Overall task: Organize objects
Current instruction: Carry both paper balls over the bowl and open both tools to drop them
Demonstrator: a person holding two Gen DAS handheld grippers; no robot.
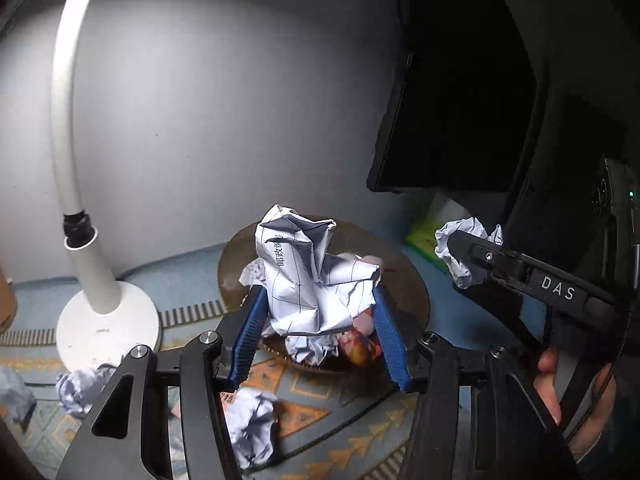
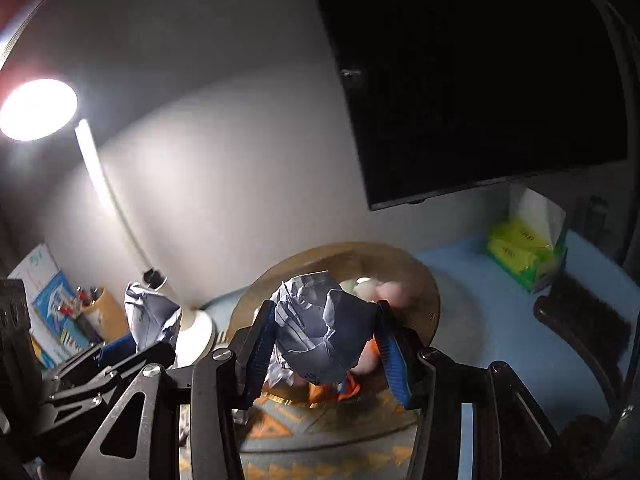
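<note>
1. Grey wall behind, a dark monitor (image 1: 460, 92) hanging at upper right, and a patterned blue cloth over the tabletop (image 1: 344, 440) — that's the left wrist view. A white desk lamp (image 1: 106, 320) stands at left on its round base.
2. Same view: the left hand-held gripper (image 1: 320, 320) has its blue pads clamped on a big crumpled sheet of paper (image 1: 316, 280), printed with lines and characters, held up in front of a brown bowl (image 1: 404, 280). More crumpled paper and something reddish lie inside that bowl.
3. Loose paper wads (image 1: 252, 428) sit on the cloth just below the fingers, another at far left. At right, the right hand-held gripper (image 1: 460, 256) comes in with a smaller paper ball (image 1: 464, 252) pinched at its tip; fingers (image 1: 548, 384) of the person's hand show beneath it.
4. Over to the right wrist view: the lamp head (image 2: 38, 109) glares at upper left, the monitor (image 2: 480, 80) fills the upper right, and a green tissue pack (image 2: 524, 252) rests far right on the blue cloth.
5. The right hand-held gripper (image 2: 326, 344) is squeezed onto its paper ball (image 2: 320, 332), raised over the brown bowl (image 2: 424, 292), where pale and orange items lie.
6. At left the left hand-held gripper (image 2: 148, 340) holds its crumpled sheet of paper (image 2: 150, 316) aloft, beside a pen cup (image 2: 100, 308).
</note>
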